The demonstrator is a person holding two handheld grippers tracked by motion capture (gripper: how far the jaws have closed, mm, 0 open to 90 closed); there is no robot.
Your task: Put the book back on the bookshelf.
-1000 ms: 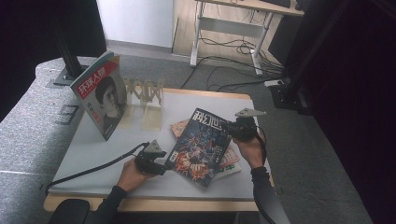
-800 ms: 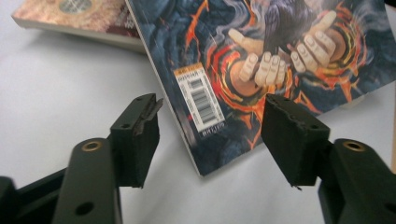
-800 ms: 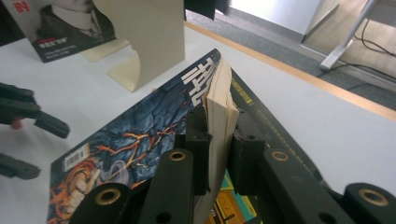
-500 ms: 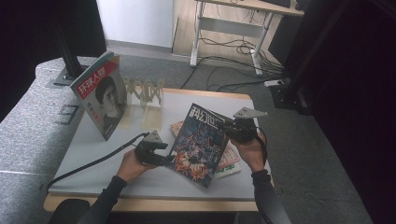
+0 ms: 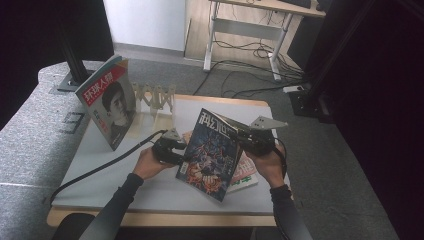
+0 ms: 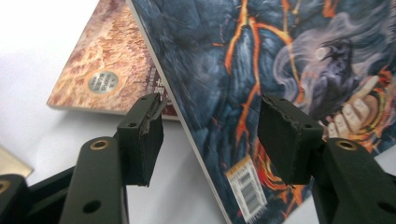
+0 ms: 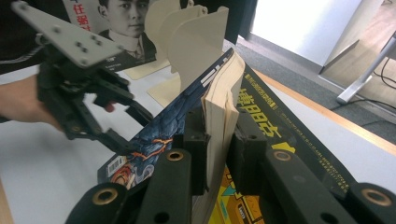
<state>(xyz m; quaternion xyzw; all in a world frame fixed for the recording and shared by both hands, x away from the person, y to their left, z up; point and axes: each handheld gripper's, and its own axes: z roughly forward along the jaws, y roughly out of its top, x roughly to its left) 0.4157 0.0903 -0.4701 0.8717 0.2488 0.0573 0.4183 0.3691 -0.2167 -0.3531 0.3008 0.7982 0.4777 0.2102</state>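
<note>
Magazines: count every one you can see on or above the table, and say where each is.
3: one upright at the rack, one held tilted between the grippers, one flat beneath it. More may lie hidden underneath.

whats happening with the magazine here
A person works at a white table with tongs in each hand. The right tongs are clamped on the page edge of a dark magazine, holding it tilted up above other magazines lying flat. The left tongs are open, one jaw on each side of its spine edge, not closed on it. A portrait magazine stands by a rack at the back.
</note>
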